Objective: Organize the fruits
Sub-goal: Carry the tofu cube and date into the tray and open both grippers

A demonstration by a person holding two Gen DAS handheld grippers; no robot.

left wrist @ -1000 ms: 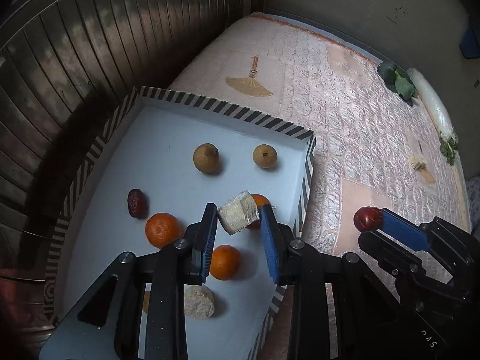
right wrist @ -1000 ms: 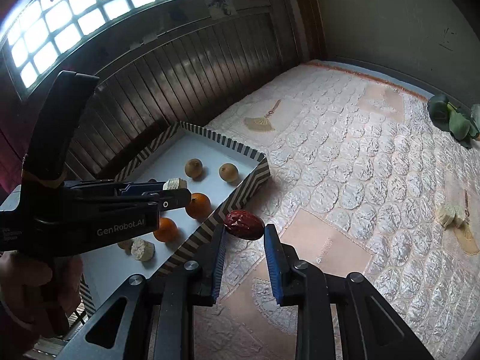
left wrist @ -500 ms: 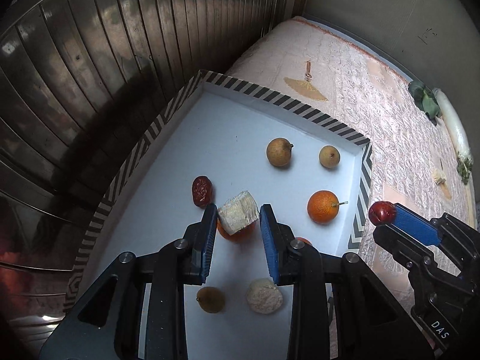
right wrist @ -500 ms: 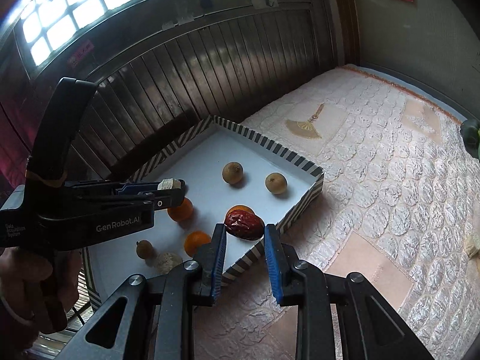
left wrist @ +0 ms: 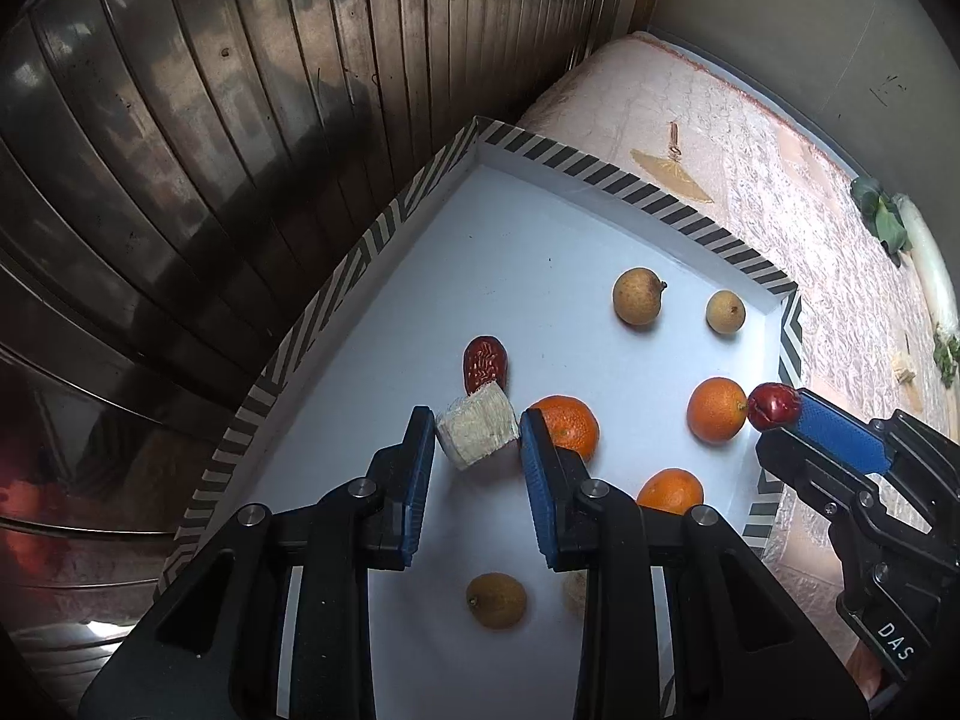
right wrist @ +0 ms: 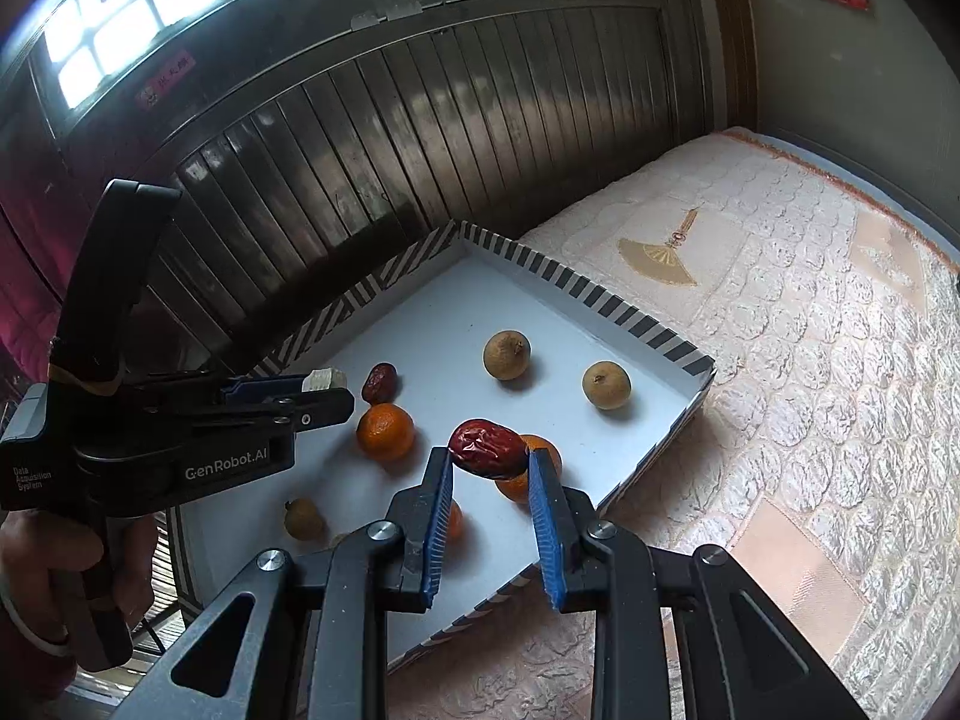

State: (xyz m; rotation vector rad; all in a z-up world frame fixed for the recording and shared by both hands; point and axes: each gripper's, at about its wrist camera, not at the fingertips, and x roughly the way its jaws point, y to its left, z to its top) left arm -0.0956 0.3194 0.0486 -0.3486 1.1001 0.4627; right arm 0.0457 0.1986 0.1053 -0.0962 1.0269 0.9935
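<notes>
A white tray [left wrist: 540, 228] with a striped rim holds a red date [left wrist: 485, 363], three oranges [left wrist: 567, 425], and brown longans [left wrist: 638, 295]. My left gripper [left wrist: 477, 435] is shut on a pale sugarcane chunk [left wrist: 478, 433] and holds it above the tray's middle, beside the date. My right gripper [right wrist: 489, 459] is shut on a second red date [right wrist: 487, 449], held above the tray's near right part over an orange [right wrist: 540, 468]. The right gripper also shows in the left wrist view [left wrist: 774, 408], the left one in the right wrist view [right wrist: 324, 383].
The tray [right wrist: 600, 300] lies on a pink quilted mat [right wrist: 810, 360] against a dark slatted wall [right wrist: 420, 150]. Green leaves [left wrist: 882, 216] and a white radish [left wrist: 930, 270] lie at the mat's far right. Another pale chunk [left wrist: 576, 591] sits partly hidden behind my left finger.
Both grippers have moved left and further over the tray with their loads. The right gripper's date has passed from outside the rim to above the tray.
</notes>
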